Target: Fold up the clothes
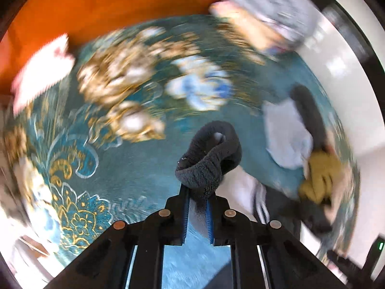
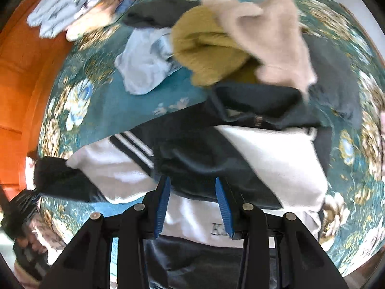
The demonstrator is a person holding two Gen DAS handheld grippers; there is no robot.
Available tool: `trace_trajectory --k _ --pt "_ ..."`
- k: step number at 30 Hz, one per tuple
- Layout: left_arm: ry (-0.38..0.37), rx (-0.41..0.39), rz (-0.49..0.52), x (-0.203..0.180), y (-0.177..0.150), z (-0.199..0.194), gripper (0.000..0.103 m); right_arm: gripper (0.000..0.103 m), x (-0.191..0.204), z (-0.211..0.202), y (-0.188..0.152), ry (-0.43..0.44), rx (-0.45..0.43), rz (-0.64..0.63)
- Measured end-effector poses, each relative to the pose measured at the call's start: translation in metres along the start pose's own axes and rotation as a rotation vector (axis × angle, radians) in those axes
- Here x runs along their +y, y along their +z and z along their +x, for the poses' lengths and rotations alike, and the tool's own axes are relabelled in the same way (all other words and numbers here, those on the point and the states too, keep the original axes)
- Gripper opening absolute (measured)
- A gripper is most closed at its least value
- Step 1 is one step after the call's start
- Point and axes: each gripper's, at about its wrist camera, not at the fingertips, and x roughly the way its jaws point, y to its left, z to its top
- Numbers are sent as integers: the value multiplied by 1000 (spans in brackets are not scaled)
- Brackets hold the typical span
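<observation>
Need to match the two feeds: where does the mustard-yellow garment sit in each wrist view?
Left wrist view: mustard-yellow garment at the right edge, beside the pale blue cloth.
Right wrist view: upper centre, partly under a beige garment.
Shared landmark: the pale blue cloth, directly left of it in both.

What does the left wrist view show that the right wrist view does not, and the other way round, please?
Only the left wrist view shows the left gripper shut on a dark fleecy cuff, and a pink-and-white item at the far edge. Only the right wrist view shows the right gripper open over the black-and-white striped jacket, plus a beige garment on top of the pile. Both show the teal floral cloth, the mustard garment, the pale blue garment and the folded light stack.
</observation>
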Motion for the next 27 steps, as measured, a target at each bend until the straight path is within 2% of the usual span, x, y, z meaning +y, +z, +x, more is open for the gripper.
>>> trace_trajectory --k 4,7,12,17,21,24,27 --pt "3 -10 186 -92 -23 -24 13 40 -46 -20 -11 21 -26 67" --pt "-22 -20 321 -167 -48 -36 13 40 -92 -38 -22 20 -56 130" --pt "-69 0 532 -279 -116 -38 13 40 -173 -60 -47 20 -90 257" --pt "-99 88 715 -362 -190 -12 13 40 -258 -69 -85 6 -90 392" --pt "-115 163 853 -424 -249 9 13 40 -307 -71 -113 6 -89 489" --pt "-68 254 885 -454 -281 42 13 40 -333 -71 -129 6 -85 525" --pt "-14 338 873 -462 -300 70 14 40 -351 -71 -137 6 -83 539"
